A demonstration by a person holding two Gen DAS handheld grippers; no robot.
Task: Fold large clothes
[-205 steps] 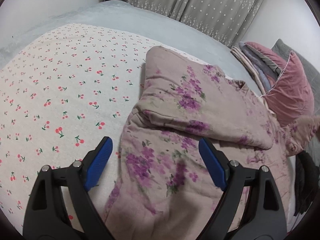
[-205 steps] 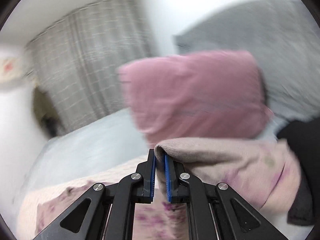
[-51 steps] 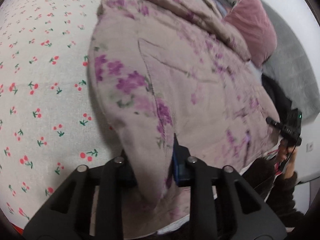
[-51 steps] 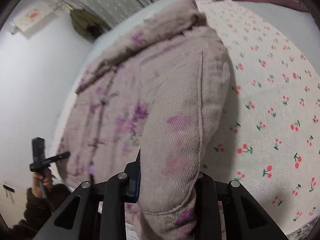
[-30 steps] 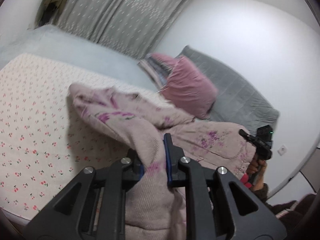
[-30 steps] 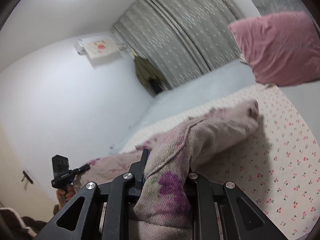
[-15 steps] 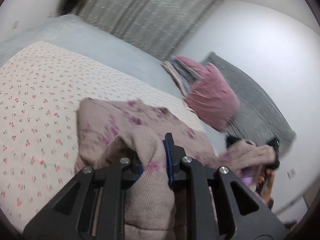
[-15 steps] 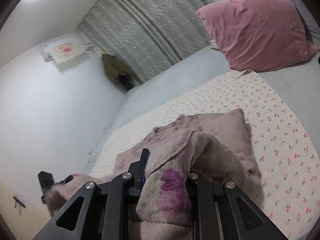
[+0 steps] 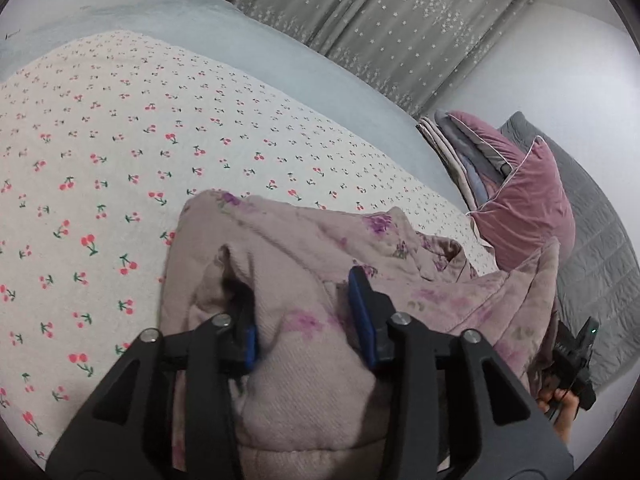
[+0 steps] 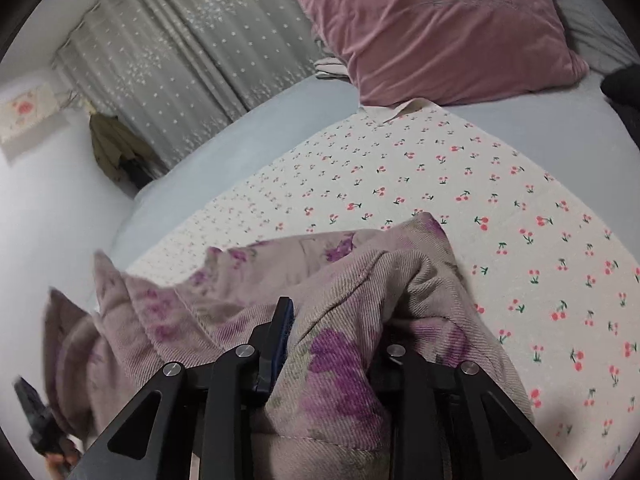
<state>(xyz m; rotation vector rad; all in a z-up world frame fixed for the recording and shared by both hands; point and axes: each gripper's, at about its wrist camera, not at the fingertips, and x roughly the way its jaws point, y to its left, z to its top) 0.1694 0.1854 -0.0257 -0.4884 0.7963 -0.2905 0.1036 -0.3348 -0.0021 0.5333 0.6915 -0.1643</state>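
we've got the big floral garment (image 9: 320, 264) bunched up on the cherry-print bedspread (image 9: 120, 140), and it runs right up under both of our grippers.

left gripper (image 9: 302, 312): its jaws have just been opening. they're spread now with a fat fold of the garment humped up between them. the blue pads (image 9: 362, 320) stand a bit off the cloth on the right side, and the left pad is half buried in a dark crease, so it looks more like the fold is just sitting there than being pinched. past the fingertips the rest of the garment spreads away to the right, towards the pink pillow (image 9: 524, 200) and the grey quilt (image 9: 600, 260). low on the right edge of this view a hand (image 9: 560, 412) holds the other gripper's black body.

right gripper (image 10: 332, 332): jaws have just been opening here too, only a little. a thick roll of the garment (image 10: 340, 360) fills the gap and hides the right finger almost completely, so we can't tell if the pads are pressing on it or not. ahead of this gripper the garment ends in a corner on the bedspread (image 10: 520, 200), with the pink pillow (image 10: 432, 32) further on and the grey curtain (image 10: 192, 56) off to the left.
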